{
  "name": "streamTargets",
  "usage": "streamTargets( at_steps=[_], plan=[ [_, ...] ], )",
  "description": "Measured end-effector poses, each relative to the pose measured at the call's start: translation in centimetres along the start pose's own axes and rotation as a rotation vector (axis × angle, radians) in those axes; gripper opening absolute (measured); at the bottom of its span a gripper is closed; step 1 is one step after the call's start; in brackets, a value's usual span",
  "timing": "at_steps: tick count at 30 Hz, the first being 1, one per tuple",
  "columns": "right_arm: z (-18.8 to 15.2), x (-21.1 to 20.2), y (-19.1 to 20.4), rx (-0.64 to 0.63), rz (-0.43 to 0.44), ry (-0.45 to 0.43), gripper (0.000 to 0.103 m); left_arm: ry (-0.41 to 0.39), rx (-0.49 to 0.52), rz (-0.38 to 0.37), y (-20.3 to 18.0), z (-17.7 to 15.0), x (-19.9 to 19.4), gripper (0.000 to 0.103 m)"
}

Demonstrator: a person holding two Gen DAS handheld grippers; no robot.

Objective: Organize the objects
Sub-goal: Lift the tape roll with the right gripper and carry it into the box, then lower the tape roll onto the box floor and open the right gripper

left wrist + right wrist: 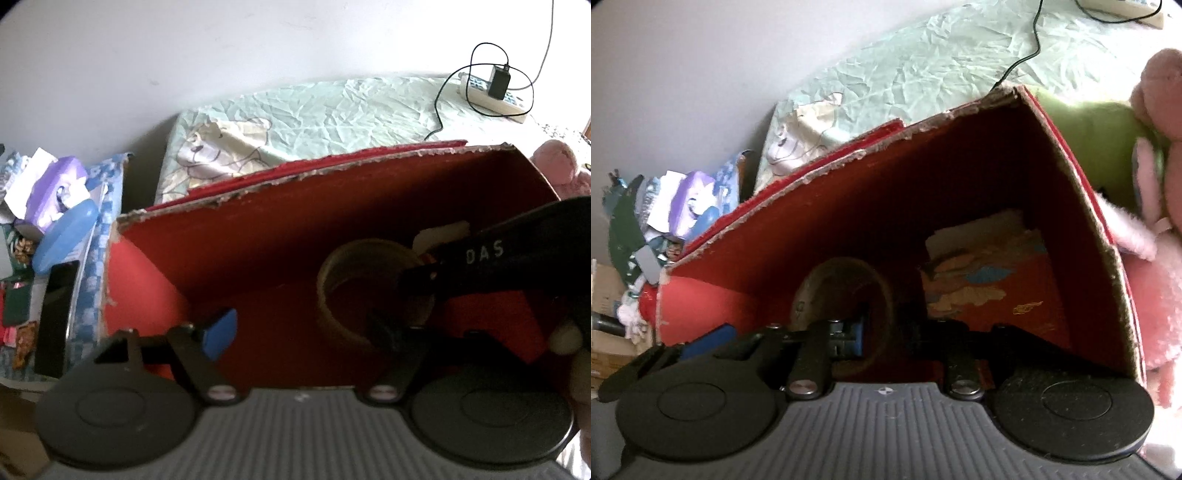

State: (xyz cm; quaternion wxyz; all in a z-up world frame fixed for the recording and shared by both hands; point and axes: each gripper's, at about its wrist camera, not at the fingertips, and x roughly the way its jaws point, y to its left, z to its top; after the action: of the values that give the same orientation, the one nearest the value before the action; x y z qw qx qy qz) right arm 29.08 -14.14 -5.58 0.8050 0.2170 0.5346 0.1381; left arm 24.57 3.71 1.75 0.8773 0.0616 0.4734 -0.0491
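Note:
A red cardboard box (258, 221) with torn edges lies open; it also shows in the right wrist view (923, 177). A brown tape roll (351, 280) sits inside it. In the right wrist view my right gripper (882, 332) is shut on the tape roll (846, 295), with one blue pad inside the ring and the wall between the fingers. In the left wrist view my left gripper (299, 332) is open and empty inside the box, left of the roll. The right gripper's black body (498, 258) crosses in from the right.
A printed card (982, 269) lies on the box floor at the right. A pale green bed sheet (332, 110) lies behind, with a power strip and charger (498, 86). A pink plush toy (1160, 184) is right of the box. Cluttered items (55, 206) are at the left.

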Motion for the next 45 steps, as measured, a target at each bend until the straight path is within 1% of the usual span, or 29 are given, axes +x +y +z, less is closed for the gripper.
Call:
streamTargets(
  at_steps=[5, 8, 11, 23, 38, 45],
  plan=[
    [-0.4, -1.3, -0.1, -0.007, 0.01, -0.078, 0.027, 0.019, -0.051, 0.019, 0.6, 0.1, 0.3, 0.077],
    [-0.5, -1.5, -0.3, -0.001, 0.013, -0.103, 0.027, 0.028, -0.072, 0.043, 0.7, 0.1, 0.3, 0.077],
    [-0.4, -1.2, -0.2, -0.006, 0.014, -0.087, 0.027, 0.035, -0.077, 0.056, 0.8, 0.1, 0.5, 0.077],
    [-0.8, -2.0, 0.0, -0.038, 0.063, -0.141, 0.026, 0.034, -0.044, 0.11, 0.3, 0.1, 0.8, 0.083],
    [-1.0, -1.8, 0.9, -0.091, 0.003, -0.153, 0.026, 0.016, -0.026, 0.162, -0.3, -0.2, 0.7, 0.085],
    [-1.2, -2.0, 1.4, -0.12, -0.014, -0.16, 0.026, 0.007, -0.028, 0.201, -0.4, -0.3, 0.6, 0.085]
  ],
)
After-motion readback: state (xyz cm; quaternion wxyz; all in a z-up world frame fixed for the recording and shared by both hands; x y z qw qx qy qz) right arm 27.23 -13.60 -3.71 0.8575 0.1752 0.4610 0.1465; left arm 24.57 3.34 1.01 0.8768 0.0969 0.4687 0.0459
